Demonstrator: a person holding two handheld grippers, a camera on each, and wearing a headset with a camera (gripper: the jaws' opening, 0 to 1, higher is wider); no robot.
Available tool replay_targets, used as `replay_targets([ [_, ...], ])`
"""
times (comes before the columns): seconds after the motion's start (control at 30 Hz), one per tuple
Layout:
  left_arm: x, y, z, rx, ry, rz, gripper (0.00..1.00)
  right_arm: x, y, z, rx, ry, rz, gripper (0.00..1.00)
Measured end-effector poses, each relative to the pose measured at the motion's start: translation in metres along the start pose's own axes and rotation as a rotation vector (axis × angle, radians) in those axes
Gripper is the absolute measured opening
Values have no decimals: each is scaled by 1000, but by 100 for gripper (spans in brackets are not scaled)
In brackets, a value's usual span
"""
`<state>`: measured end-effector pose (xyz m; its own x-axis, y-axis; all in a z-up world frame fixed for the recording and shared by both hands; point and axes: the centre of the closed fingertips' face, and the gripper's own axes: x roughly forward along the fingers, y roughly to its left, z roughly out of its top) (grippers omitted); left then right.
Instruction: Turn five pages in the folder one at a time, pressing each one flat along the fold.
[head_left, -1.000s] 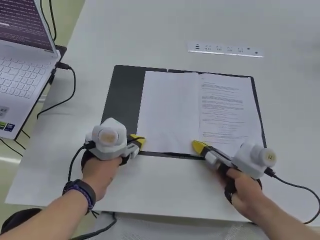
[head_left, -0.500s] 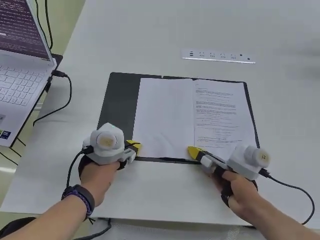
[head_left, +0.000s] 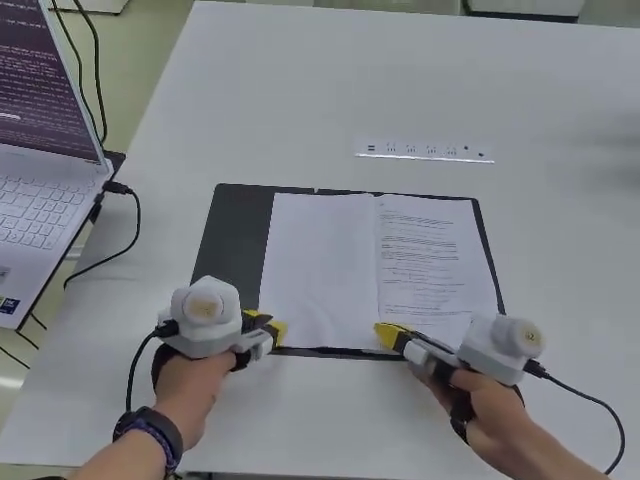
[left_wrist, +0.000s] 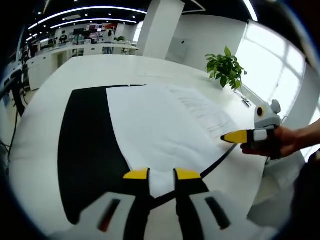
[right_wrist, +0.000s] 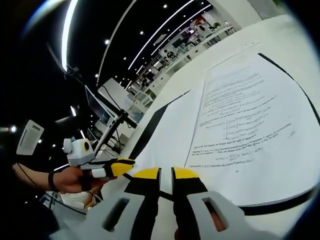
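Observation:
The black folder (head_left: 235, 240) lies open on the white table. A blank white page (head_left: 318, 265) is on its left and a printed page (head_left: 430, 255) on its right. My left gripper (head_left: 270, 330) rests at the folder's near edge, by the blank page's (left_wrist: 160, 125) lower left corner. Its jaws (left_wrist: 161, 175) are shut with nothing in them. My right gripper (head_left: 387, 335) is also shut and empty, its tips at the near end of the fold. The right gripper view looks along its jaws (right_wrist: 166, 173) over the printed page (right_wrist: 240, 110).
An open laptop (head_left: 40, 150) stands at the table's left edge, with a black cable (head_left: 105, 255) running from it. A socket strip (head_left: 425, 151) is set into the table beyond the folder. A potted plant (left_wrist: 225, 67) stands far off.
The head camera has shifted, so the folder sits lower and smaller in the picture. Both grippers stay at the folder's near edge.

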<state>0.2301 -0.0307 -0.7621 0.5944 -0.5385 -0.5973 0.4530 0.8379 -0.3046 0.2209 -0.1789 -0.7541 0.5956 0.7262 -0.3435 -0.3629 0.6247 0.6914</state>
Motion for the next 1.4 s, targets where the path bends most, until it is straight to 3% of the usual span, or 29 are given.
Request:
replay_targets([
  [0.43, -27, -7, 26, 45, -30, 12, 39, -43, -9, 25, -114, -10, -41, 30],
  [0.67, -47, -4, 38, 75, -65, 29, 46, -69, -17, 32, -184, 14, -73, 39],
  [0.83, -63, -11, 54, 120, -110, 28, 51, -90, -21, 47, -241, -1, -102, 43],
  [1.03, -78, -17, 67, 172, -137, 35, 55, -107, -17, 60, -308, -10, -121, 48],
  [1.2, -92, -24, 77, 214, -170, 35, 68, -127, -12, 70, -332, -45, -145, 55],
  [1.4, -105, -32, 83, 255, -193, 31, 66, -145, -8, 69, -365, -45, -173, 57],
])
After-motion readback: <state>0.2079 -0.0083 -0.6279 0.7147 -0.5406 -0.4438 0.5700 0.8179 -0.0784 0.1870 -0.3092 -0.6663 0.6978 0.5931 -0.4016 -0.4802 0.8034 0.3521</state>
